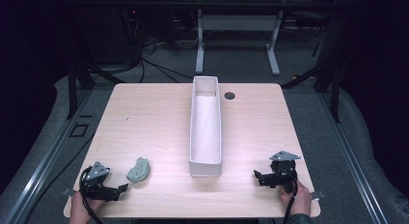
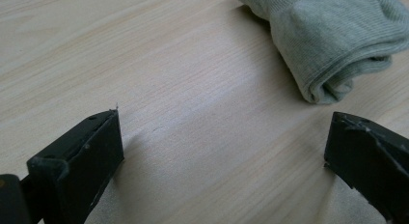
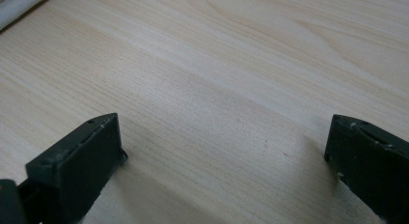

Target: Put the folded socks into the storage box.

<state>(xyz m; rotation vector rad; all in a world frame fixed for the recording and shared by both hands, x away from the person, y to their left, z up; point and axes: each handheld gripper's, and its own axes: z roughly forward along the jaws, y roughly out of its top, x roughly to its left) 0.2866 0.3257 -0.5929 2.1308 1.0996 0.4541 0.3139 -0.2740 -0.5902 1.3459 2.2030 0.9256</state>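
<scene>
Resting low on the worktop (image 1: 144, 113) with jaws spread wide and empty, the left tool (image 1: 123, 188) sits just beside a folded grey-green sock (image 1: 139, 169); the right tool (image 1: 256, 175), equally wide and empty, waits near the long white bin (image 1: 206, 168), which looks empty. Nothing appears begun: presumably the sock must go in.

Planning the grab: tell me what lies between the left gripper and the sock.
Bare tabletop separates the left gripper from the sock, per the left gripper view.
</scene>
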